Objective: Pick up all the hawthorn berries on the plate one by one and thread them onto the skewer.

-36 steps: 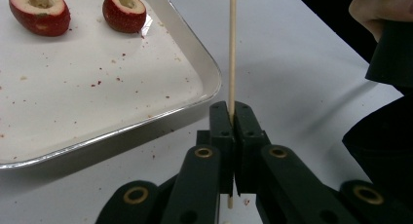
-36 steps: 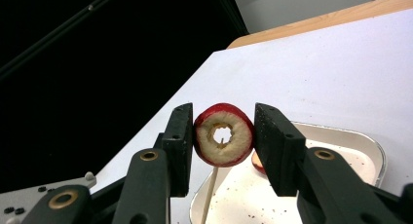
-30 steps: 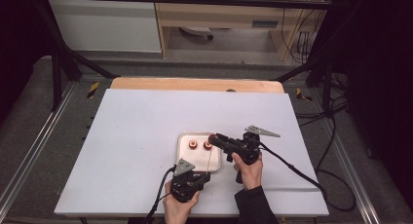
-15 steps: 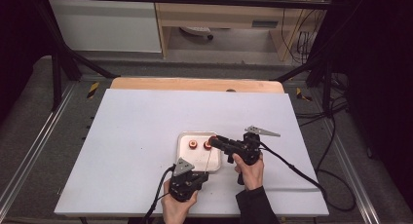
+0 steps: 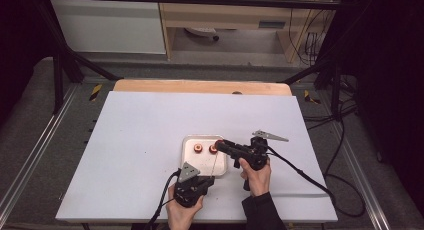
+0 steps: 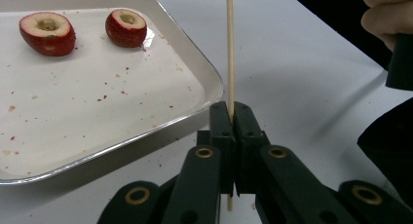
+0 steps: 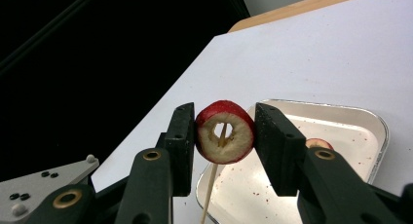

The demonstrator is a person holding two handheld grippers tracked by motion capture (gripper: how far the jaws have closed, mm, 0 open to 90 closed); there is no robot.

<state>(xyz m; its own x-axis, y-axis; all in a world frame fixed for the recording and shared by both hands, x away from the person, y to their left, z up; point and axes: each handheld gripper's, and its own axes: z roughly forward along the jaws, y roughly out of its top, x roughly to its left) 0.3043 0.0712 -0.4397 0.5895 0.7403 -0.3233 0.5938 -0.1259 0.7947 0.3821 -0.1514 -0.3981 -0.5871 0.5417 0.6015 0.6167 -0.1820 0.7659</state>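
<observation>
My left gripper (image 6: 231,114) is shut on a thin wooden skewer (image 6: 230,48) that stands upright beside the near right corner of a metal tray (image 6: 207,73). My right gripper (image 7: 224,122) is shut on a cored red fruit piece (image 7: 225,148), and the skewer's (image 7: 210,187) tip shows inside its hole. In the high view the right gripper (image 5: 220,144) reaches left over the tray (image 5: 220,167), above the left gripper (image 5: 200,181). Two more hollowed red fruit pieces (image 6: 47,33) (image 6: 126,27) lie at the tray's far end.
The tray sits on a white table (image 5: 150,125) with a wooden strip (image 5: 200,86) along its far edge. Red crumbs (image 6: 112,92) dot the tray floor. A person's hand (image 6: 387,14) holds the right gripper. Cables (image 5: 305,175) trail off to the right.
</observation>
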